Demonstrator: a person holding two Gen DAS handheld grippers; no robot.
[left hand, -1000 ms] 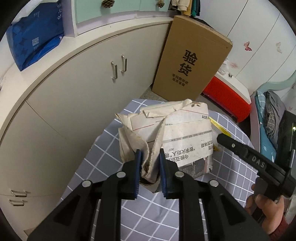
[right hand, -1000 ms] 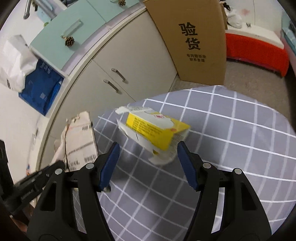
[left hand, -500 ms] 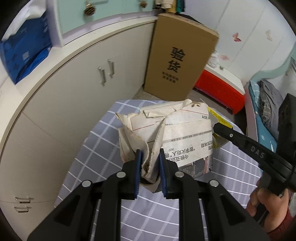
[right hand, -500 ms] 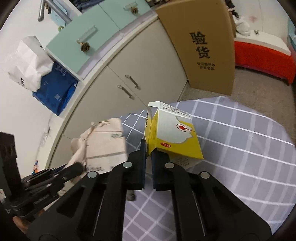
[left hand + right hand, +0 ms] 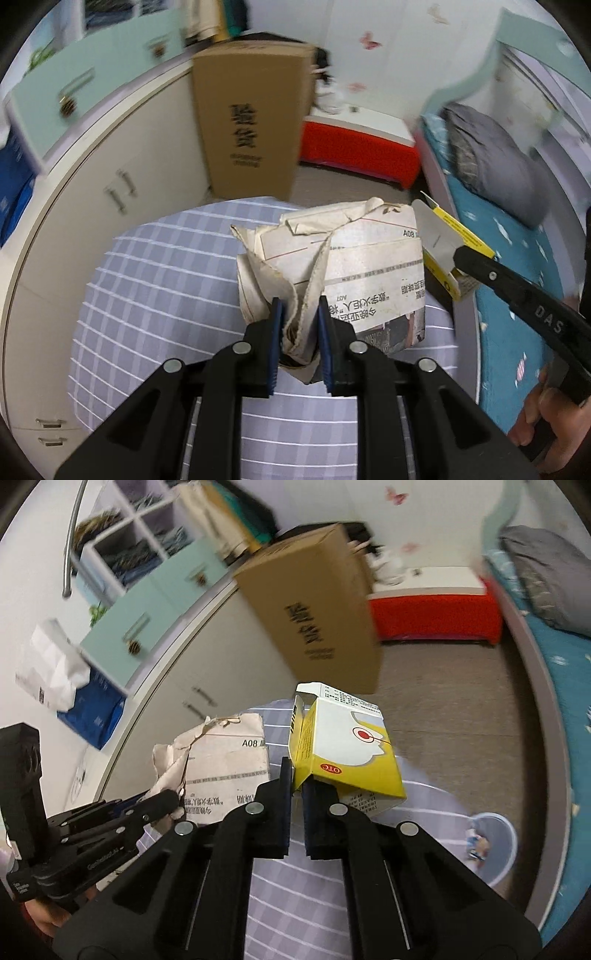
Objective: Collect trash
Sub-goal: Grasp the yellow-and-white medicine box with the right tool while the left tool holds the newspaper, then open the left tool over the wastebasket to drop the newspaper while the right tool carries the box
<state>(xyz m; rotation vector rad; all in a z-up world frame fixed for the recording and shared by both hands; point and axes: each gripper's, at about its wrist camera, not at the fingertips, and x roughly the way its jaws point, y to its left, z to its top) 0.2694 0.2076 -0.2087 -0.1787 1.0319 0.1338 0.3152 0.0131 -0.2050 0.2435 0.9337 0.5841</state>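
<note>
Left wrist cam: the left gripper (image 5: pixel 297 328) has its fingers pinching a crumpled newspaper wad (image 5: pixel 347 273), lifted over the checked desk (image 5: pixel 155 295). The right gripper (image 5: pixel 461 258) pokes in from the right.

Right wrist cam: the right gripper (image 5: pixel 297 797) fingers are clamped tight on the flap of a yellow medicine box (image 5: pixel 343 749), up off the desk. There's a pale bin (image 5: pixel 498 845) low on the right, next to the bed (image 5: pixel 554 686).
</note>
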